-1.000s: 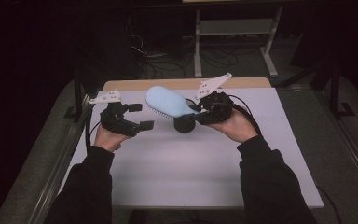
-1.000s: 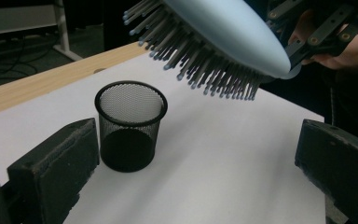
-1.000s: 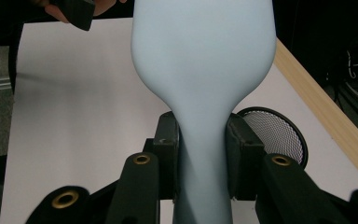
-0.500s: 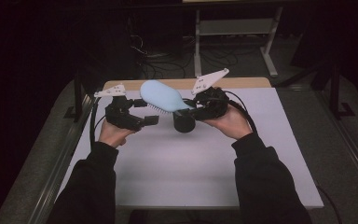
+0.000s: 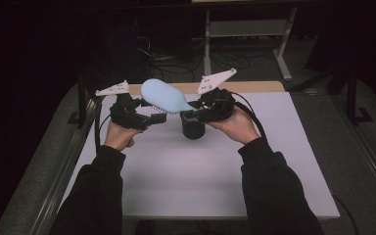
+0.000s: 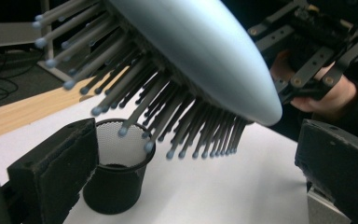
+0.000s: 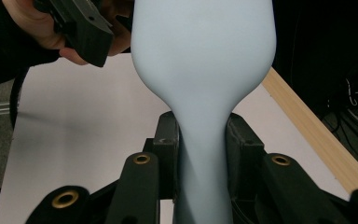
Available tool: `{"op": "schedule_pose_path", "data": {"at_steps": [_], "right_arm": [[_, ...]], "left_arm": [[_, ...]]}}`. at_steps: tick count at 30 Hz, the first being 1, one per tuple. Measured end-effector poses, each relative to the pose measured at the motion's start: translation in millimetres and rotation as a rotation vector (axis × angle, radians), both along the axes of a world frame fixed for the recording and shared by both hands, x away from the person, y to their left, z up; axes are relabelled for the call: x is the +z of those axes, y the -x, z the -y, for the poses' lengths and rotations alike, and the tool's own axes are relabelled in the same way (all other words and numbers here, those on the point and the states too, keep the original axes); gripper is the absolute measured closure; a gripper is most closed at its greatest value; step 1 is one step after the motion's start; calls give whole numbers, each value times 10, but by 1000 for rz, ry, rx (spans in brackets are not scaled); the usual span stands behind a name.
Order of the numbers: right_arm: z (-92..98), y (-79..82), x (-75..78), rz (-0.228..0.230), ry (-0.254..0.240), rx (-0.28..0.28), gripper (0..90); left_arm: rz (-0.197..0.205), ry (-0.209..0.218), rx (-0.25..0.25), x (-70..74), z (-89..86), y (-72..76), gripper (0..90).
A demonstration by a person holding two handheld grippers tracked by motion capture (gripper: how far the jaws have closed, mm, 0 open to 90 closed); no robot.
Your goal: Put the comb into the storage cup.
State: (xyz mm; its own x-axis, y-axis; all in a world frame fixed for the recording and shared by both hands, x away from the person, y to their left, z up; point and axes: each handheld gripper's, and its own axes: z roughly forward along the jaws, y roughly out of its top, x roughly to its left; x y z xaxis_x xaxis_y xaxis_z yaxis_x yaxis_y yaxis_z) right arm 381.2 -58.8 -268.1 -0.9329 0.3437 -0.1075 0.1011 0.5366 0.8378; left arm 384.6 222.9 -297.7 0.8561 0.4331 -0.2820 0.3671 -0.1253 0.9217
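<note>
Left claw (image 5: 152, 119): held up over the tabletop's (image 5: 274, 161) far-left area, jaws spread wide, nothing between the pads. In the left gripper view the brush bristles (image 6: 168, 112) hang just above and between its pads (image 6: 56, 172), no contact visible.

Hairbrush (image 5: 162, 96): pale blue, paddle type, off the tabletop near the far edge, head to the left and tilted, bristles facing down. Handle runs right into the right claw.

Mesh cup (image 5: 193, 128): black, upright on the tabletop, just below the brush neck and the right claw, near the middle of the far edge. In the left gripper view its inside (image 6: 121, 140) looks empty; the lowest bristle tips sit just over its rim. It's the only thing standing under the brush.

Right claw (image 5: 190, 113): clamped on the brush handle; the right gripper view shows both pads (image 7: 168, 144) pressed to the narrow neck (image 7: 200, 154) from either side.

Room: white sheet is bare toward the near edge and both near corners, also along the right side. Wooden strip (image 5: 254, 87) shows along the far edge. Beyond the far edge: dark floor, cables, a stand's legs (image 5: 284, 68). Rail (image 5: 63, 166) runs along the left edge.
</note>
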Motion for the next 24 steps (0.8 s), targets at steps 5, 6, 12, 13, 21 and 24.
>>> {"op": "schedule_pose_path", "data": {"at_steps": [5,6,12,13,21,24], "right_arm": [[-54,-28,-40,4,-11,5,683],[-65,-37,-52,3,-15,7,682],[-133,-86,-120,3,-18,17,683],[-141,-92,-130,0,-22,18,683],[-193,-123,-213,-3,-41,19,683],[-195,-127,-222,-1,-42,17,683]], "left_arm": [[0,20,14,-7,-5,-23,0],[-1,24,18,-7,-2,-27,0],[-4,44,37,-3,7,-60,0],[-3,50,41,-4,8,-65,0],[-9,53,66,18,23,-67,5],[-23,50,97,23,16,-63,57]]}}
